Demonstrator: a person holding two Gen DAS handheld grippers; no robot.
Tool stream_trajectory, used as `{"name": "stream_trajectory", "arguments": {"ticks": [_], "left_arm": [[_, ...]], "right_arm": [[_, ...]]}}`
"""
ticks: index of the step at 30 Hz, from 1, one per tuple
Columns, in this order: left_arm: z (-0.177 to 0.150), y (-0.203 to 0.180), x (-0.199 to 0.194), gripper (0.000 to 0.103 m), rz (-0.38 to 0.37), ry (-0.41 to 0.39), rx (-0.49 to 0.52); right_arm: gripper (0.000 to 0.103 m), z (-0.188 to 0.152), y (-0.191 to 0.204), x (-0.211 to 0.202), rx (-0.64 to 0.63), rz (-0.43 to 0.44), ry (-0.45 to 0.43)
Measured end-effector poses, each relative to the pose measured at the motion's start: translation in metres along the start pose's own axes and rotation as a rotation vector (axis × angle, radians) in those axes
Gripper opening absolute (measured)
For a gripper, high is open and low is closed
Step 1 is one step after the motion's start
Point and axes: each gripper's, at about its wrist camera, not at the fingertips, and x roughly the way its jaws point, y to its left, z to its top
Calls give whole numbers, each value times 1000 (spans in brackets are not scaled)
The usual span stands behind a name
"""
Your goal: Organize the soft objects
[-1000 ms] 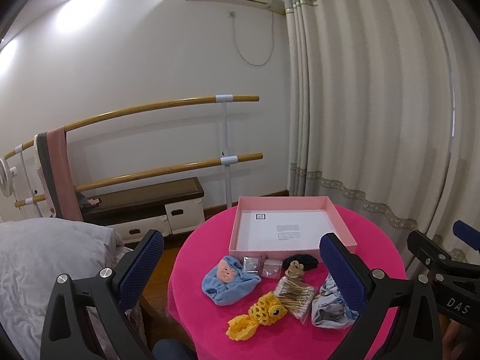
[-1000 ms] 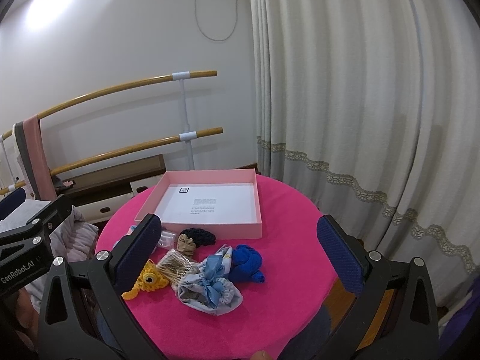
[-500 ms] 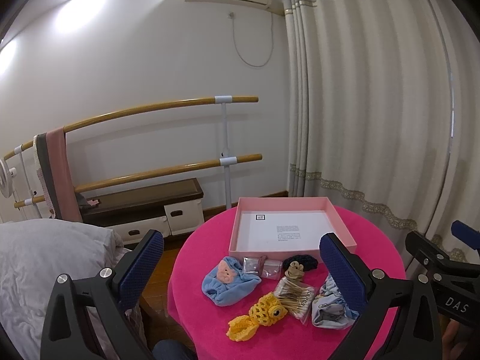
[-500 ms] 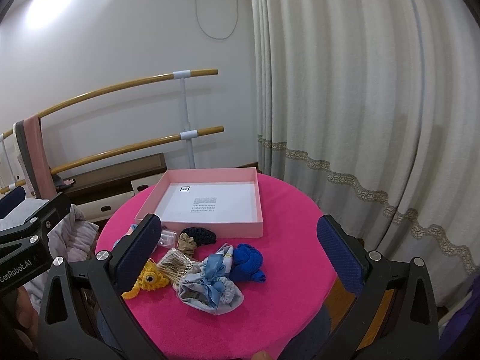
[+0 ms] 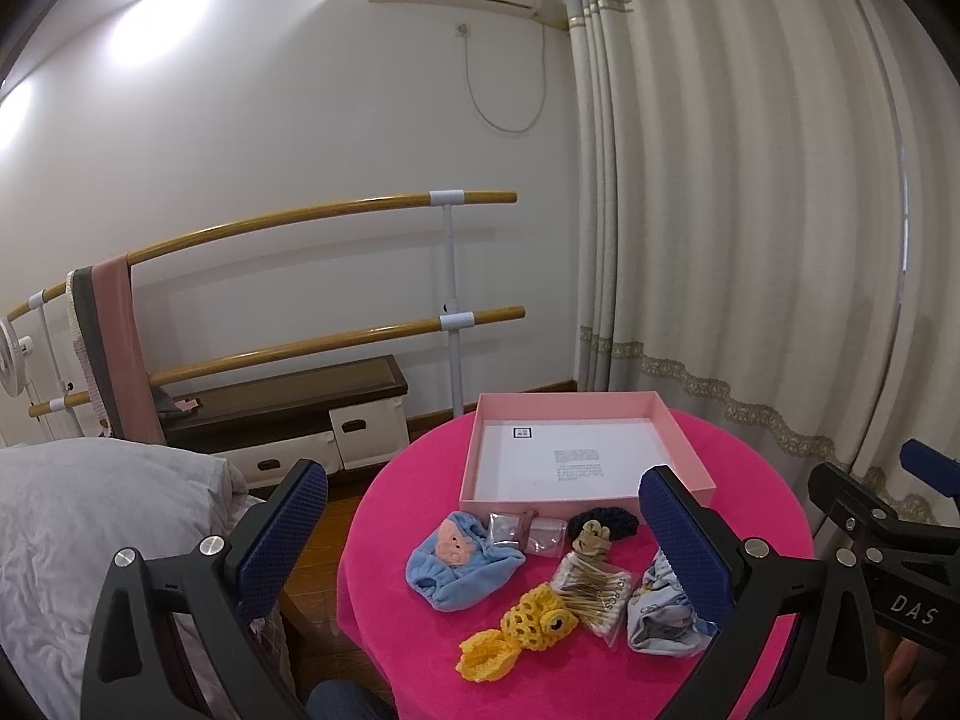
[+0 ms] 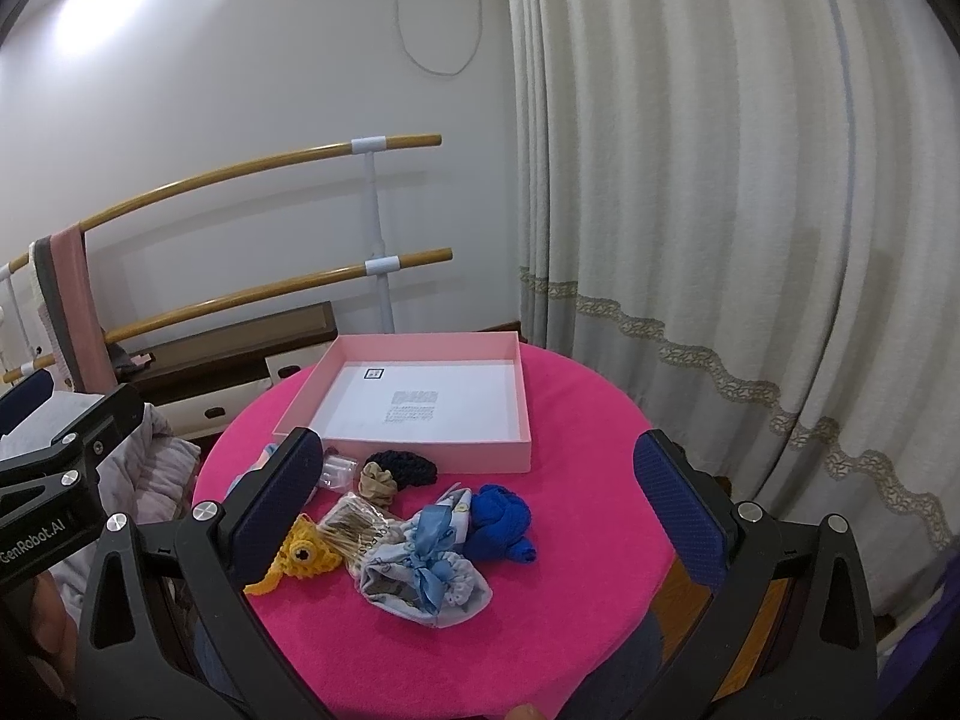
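Note:
A round table with a pink cloth point(image 5: 384, 516) point(image 6: 588, 396) holds an empty pink box point(image 5: 585, 408) point(image 6: 420, 402) at the back. In front of it lie a light blue plush cap point(image 5: 459, 561), a yellow crochet fish point(image 5: 519, 630) point(image 6: 300, 555), a bag of cotton swabs point(image 5: 594, 591) point(image 6: 354, 525), a black scrunchie point(image 5: 603, 521) point(image 6: 402, 468), a beige scrunchie point(image 6: 378, 483), a pale blue drawstring pouch point(image 6: 426, 576) point(image 5: 657, 612) and a dark blue cloth point(image 6: 501, 522). My left gripper point(image 5: 480, 540) and right gripper point(image 6: 474, 510) are open and empty, held above the table's near side.
Small clear packets point(image 5: 528, 531) lie by the box. A bed with grey bedding point(image 5: 90, 516) is at the left. A wooden ballet barre point(image 5: 336, 210) and a low bench point(image 5: 288, 396) stand along the wall. Curtains point(image 5: 750, 240) hang at the right.
Both views have shifted very slightly; the objects on the table have not moved and both grippers stay open.

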Motion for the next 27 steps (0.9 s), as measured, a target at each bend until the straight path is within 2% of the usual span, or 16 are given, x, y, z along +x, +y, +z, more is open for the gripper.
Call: {"name": "stream_trajectory", "arguments": {"ticks": [9, 18, 27], "left_arm": [[-9, 3, 12, 103, 15, 30, 17], [-34, 11, 60, 103, 26, 178, 17], [-66, 15, 112, 103, 21, 334, 30]], "right_arm": [[103, -7, 4, 16, -21, 14, 45], [103, -29, 5, 55, -35, 29, 162], [103, -67, 7, 104, -57, 64, 320]]}}
